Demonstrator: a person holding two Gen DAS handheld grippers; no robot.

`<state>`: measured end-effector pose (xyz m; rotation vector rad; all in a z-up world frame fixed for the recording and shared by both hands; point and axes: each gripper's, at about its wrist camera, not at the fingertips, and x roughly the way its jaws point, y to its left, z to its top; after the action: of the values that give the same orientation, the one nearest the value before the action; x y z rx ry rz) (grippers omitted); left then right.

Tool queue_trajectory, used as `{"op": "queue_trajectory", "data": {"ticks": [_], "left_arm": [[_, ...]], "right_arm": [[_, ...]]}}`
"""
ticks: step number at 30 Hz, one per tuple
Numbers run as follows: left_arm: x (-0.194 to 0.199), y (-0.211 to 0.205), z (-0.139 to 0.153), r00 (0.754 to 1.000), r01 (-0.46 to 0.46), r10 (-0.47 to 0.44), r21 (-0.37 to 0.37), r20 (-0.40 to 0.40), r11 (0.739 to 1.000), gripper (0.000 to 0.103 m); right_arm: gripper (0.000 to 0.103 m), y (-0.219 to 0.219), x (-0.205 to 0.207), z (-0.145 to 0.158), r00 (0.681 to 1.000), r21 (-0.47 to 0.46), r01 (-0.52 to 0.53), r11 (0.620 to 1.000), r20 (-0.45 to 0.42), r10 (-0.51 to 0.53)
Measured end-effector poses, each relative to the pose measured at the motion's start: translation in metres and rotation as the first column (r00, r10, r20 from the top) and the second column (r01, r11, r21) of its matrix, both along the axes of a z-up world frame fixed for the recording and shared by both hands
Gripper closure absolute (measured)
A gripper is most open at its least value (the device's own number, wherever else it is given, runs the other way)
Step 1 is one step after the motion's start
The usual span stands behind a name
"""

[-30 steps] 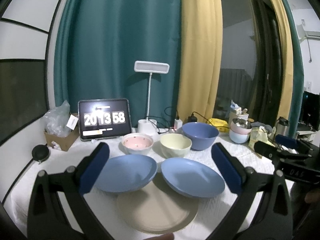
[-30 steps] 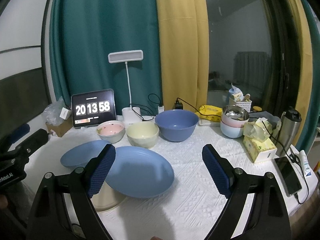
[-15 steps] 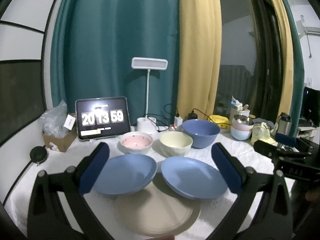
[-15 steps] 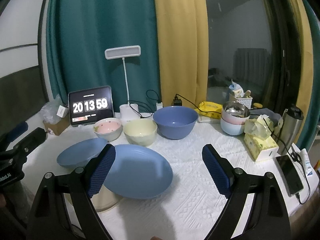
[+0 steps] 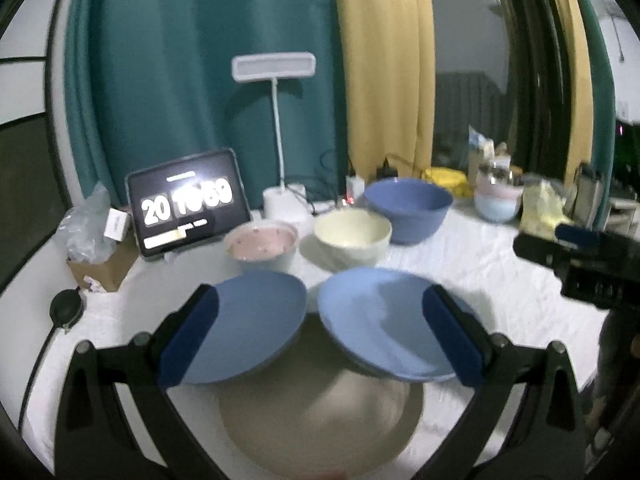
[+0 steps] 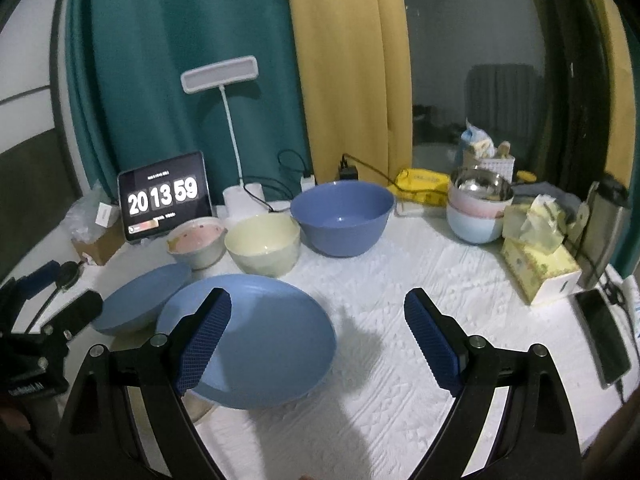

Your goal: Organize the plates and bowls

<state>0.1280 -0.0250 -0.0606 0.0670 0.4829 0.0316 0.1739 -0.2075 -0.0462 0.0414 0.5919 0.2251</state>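
On white textured worktop (image 6: 392,312): two blue shallow plates (image 6: 256,340) (image 5: 248,324), one beige plate (image 5: 320,412), three bowls. Both grippers' fingers (image 5: 188,340) (image 6: 432,344) spread, empty; lowered closer than before.

Beige plate (image 5: 320,420) half-hidden under blue plates (image 5: 384,320).

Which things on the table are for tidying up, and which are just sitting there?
For the job: two blue plates, beige plate, pink bowl, cream bowl, blue bowl.

Just lying about: clock, lamp, tissue box, phone, flask.
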Motion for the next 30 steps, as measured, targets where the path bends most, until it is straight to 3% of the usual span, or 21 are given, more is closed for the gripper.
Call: {"op": "queue_trajectory", "data": {"ticks": [7,9,13,16,21,30], "left_arm": [[0.032,-0.012,-0.028,0.994,0.016,-0.016,0.004,-0.112,1.000,0.002],[0.038,-0.016,-0.036,0.989,0.027,-0.025,0.005,-0.146,1.000,0.013],[0.048,-0.021,-0.051,0.975,0.033,-0.034,-0.006,-0.221,0.999,0.026],[0.055,-0.023,-0.063,0.964,0.028,-0.030,-0.010,-0.265,1.000,0.034],[0.061,-0.024,-0.074,0.953,0.024,-0.025,-0.009,-0.303,1.000,0.045],[0.066,-0.028,-0.076,0.949,0.035,-0.034,-0.001,-0.314,0.999,0.055]], "right_arm": [[0.014,-0.007,0.033,-0.027,0.998,0.004,-0.005,1.000,-0.069,0.005],[0.015,-0.011,0.041,-0.037,0.995,0.013,-0.005,1.000,-0.100,0.007],[0.017,-0.014,0.054,-0.056,0.988,0.025,-0.006,1.000,-0.155,0.010],[0.023,-0.016,0.061,-0.073,0.978,0.044,-0.008,0.999,-0.207,0.017],[0.047,-0.016,0.071,-0.092,0.961,0.064,-0.027,0.998,-0.274,0.044],[0.057,-0.006,0.080,-0.114,0.930,0.106,-0.077,0.991,-0.352,0.110]]}}
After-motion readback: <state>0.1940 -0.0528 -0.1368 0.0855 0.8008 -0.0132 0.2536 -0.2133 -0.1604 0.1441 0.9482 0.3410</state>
